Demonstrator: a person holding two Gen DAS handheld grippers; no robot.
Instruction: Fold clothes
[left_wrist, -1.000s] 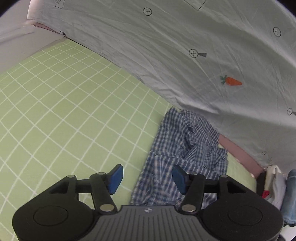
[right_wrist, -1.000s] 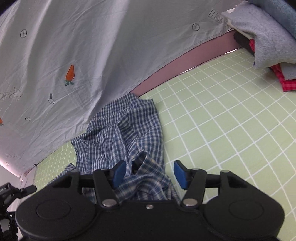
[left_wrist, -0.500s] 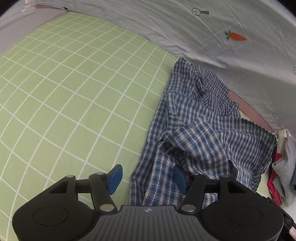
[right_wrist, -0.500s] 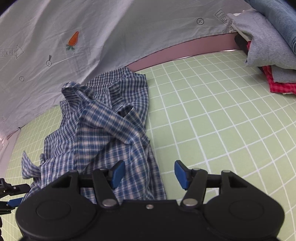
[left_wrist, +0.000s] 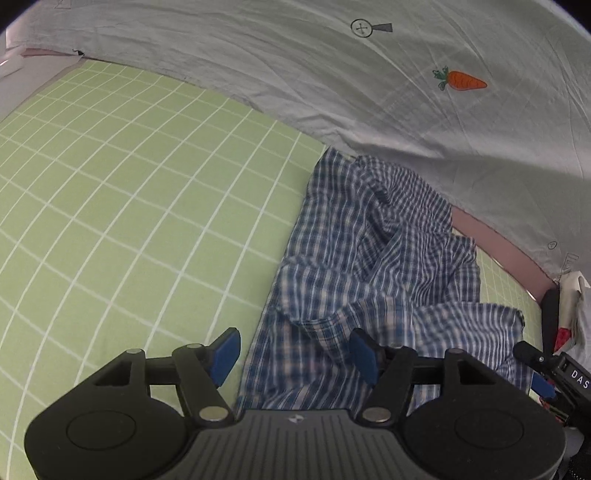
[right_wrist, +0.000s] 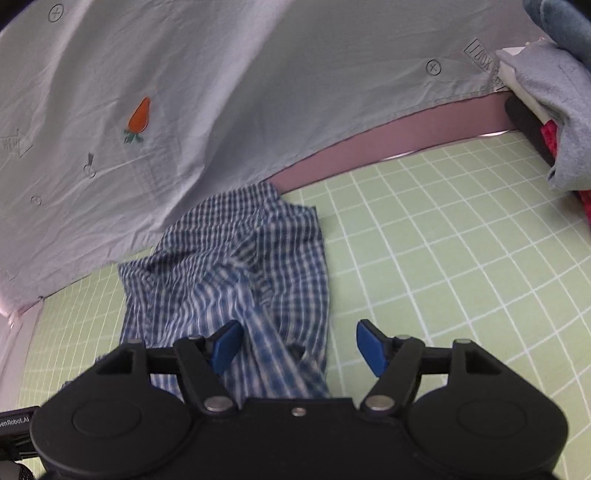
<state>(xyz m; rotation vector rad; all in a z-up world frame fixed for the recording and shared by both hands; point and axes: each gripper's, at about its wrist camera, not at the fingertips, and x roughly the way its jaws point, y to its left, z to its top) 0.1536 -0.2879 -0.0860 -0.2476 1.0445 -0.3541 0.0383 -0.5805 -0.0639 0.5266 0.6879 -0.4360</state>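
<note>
A blue and white checked shirt (left_wrist: 373, 266) lies crumpled on the green grid-patterned sheet (left_wrist: 129, 206). My left gripper (left_wrist: 295, 354) hovers open over the shirt's near left edge, blue pads spread wide with nothing between them. In the right wrist view the same shirt (right_wrist: 236, 273) runs up the middle. My right gripper (right_wrist: 299, 349) is open above its near right edge, with cloth lying below the gap. The other gripper's body (left_wrist: 554, 369) shows at the right edge of the left wrist view.
A pale grey sheet with a carrot print (left_wrist: 406, 92) hangs along the back over a pink wall band (right_wrist: 388, 144). A pile of grey, blue and red clothes (right_wrist: 557, 122) sits at the far right. Open green sheet (right_wrist: 461, 266) lies right of the shirt.
Both grippers shifted over the shirt, and the views tilted down then back up. The shirt's folds have changed shape, and parts of it blur with motion. Both jaws stayed open.
</note>
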